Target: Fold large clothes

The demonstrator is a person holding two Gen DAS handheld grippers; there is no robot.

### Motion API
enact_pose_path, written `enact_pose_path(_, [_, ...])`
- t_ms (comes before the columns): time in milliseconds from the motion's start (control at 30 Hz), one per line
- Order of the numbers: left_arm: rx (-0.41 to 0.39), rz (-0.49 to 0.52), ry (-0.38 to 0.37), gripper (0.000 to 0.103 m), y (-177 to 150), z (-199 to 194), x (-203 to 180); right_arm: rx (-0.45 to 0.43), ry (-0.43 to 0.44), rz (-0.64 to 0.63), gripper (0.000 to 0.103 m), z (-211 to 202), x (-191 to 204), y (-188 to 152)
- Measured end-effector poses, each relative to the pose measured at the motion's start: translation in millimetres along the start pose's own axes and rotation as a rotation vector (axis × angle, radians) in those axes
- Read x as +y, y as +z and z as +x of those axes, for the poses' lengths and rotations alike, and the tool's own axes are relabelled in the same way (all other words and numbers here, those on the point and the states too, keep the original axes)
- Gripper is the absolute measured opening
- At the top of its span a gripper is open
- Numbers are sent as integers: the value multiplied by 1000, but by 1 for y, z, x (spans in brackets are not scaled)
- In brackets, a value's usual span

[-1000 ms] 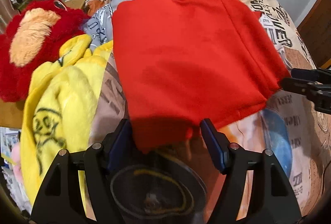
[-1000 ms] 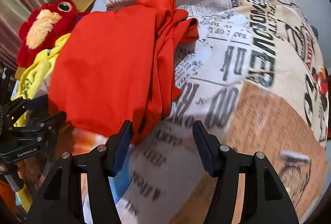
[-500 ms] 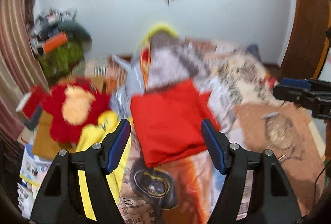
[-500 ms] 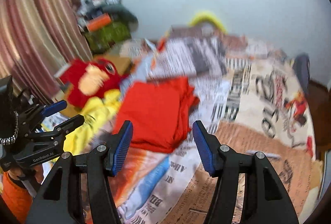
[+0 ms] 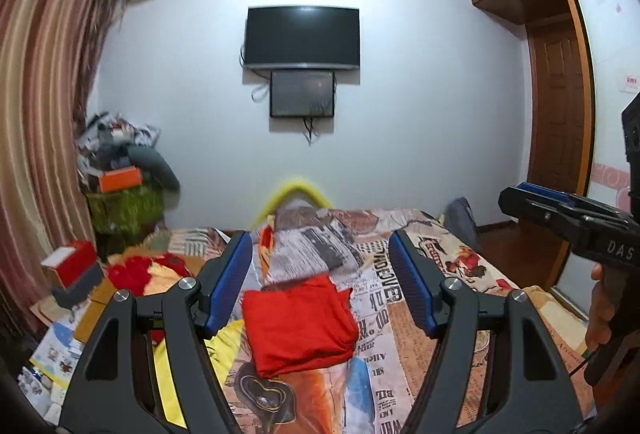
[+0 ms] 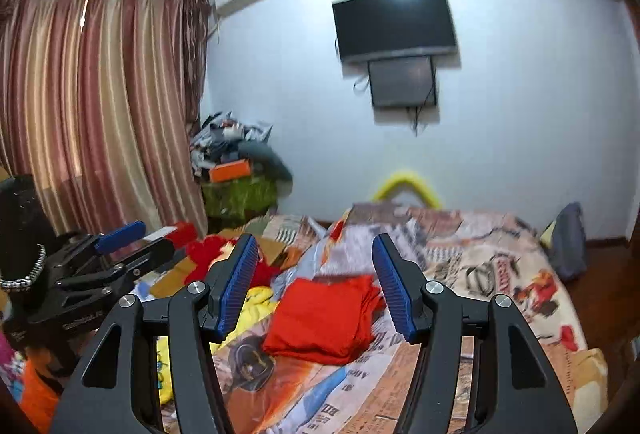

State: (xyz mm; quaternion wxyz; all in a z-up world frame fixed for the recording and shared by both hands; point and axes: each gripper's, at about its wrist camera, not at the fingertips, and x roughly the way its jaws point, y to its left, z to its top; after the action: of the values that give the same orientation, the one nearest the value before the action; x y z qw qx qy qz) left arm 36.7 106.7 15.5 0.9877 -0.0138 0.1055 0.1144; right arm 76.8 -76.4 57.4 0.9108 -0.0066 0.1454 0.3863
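**Folded red garment lying on the bed, both tools empty**

A bed [image 5: 452,274] with a newspaper-print cover is filling the lower half of both views, under a white wall where a dark television [image 5: 302,37] is hanging. Striped curtains [image 6: 100,105] are hanging at the left. The red garment [image 5: 298,324], folded into a thick rectangle, is lying on the bed cover near its left edge, just beside a yellow cloth [image 6: 256,300] and near a red plush toy [image 6: 208,254]. The left tool [image 5: 320,286] is hovering above the bed, its blue pads standing wide apart with nothing between them. The right tool [image 6: 314,282] is hovering likewise, its jaws parted and gripping nothing.
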Motion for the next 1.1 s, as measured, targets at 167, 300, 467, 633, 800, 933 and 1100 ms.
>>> enact_pose_path(167, [-12,-4,7,70,-7,-16,-8,-33,-39,-22,68,-9,11,-11])
enact_pose_path(300, [-14,-4,45,88,-14,-20,-12,-38,-69,-16,82,-9,16,-15])
enact_pose_path(467, [6,-21,34,93,-18,-18,-10,-38,-130,-32,96,-11,20,-17])
enact_pose_path(633, [-8,-13,54,99,-21,-22,-14,-54,-150,-3,102,-15,17,-16])
enact_pose_path(800, [-4,-19,50,101,-23,-23,-15,-47,-155,2,103,-17,17,-20])
enact_pose_path(933, [-2,-18,51,101,-24,-22,-15,-43,-156,4,103,-19,16,-23])
enact_pose_path(1100, [6,-26,43,101,-26,-20,-13,-32,-156,7,103,-19,15,-23])
